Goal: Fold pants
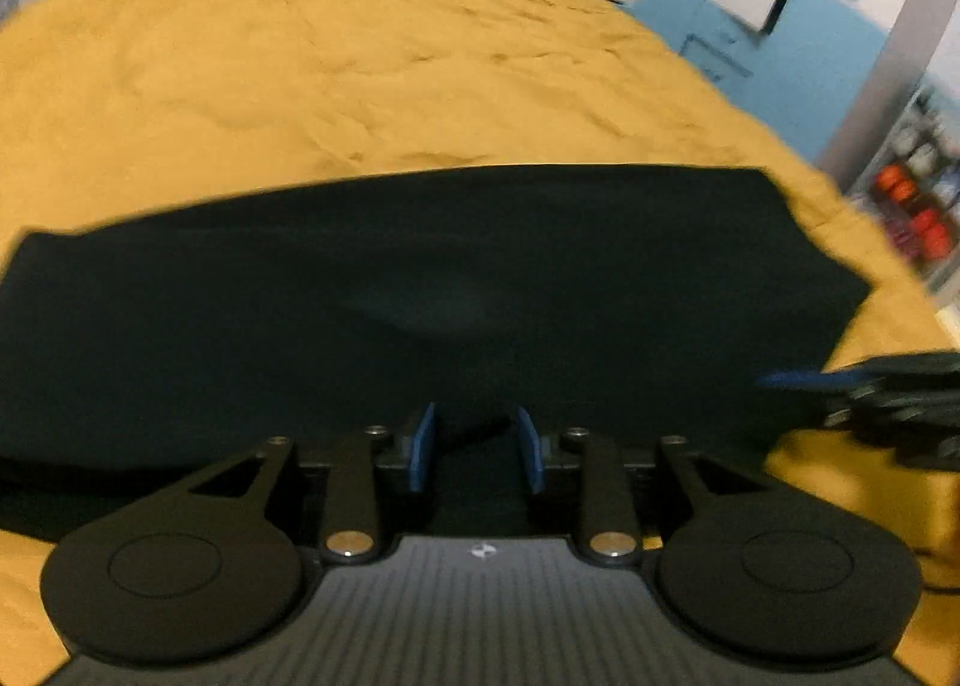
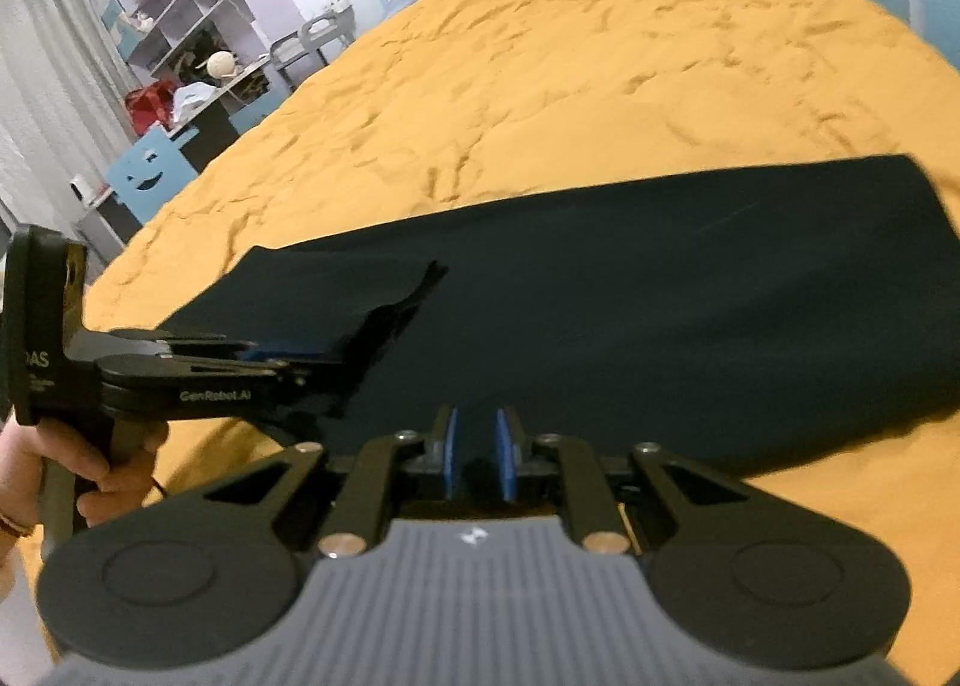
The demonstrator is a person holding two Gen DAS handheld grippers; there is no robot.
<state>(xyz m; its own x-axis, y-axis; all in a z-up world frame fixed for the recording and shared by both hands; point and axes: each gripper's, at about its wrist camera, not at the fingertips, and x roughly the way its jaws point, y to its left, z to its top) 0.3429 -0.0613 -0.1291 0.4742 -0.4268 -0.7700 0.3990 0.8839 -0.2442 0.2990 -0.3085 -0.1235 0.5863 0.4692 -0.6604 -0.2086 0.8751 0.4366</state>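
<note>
Dark pants [image 1: 420, 302]: folded flat near the bed [image 1: 300, 56] edge. Left gripper [image 1: 477, 449] parted; right gripper [image 2: 478, 455] slightly parted, over fabric.

The dark pants [image 2: 630, 314] lie flat across the middle of the frame on a wrinkled yellow bedcover [image 2: 540, 86]. At lower centre the right gripper [image 2: 478, 455] shows a narrow gap between its blue pads. At left a hand [image 2: 90, 464] holds the left gripper [image 2: 288, 365], touching the pants' edge.
</note>
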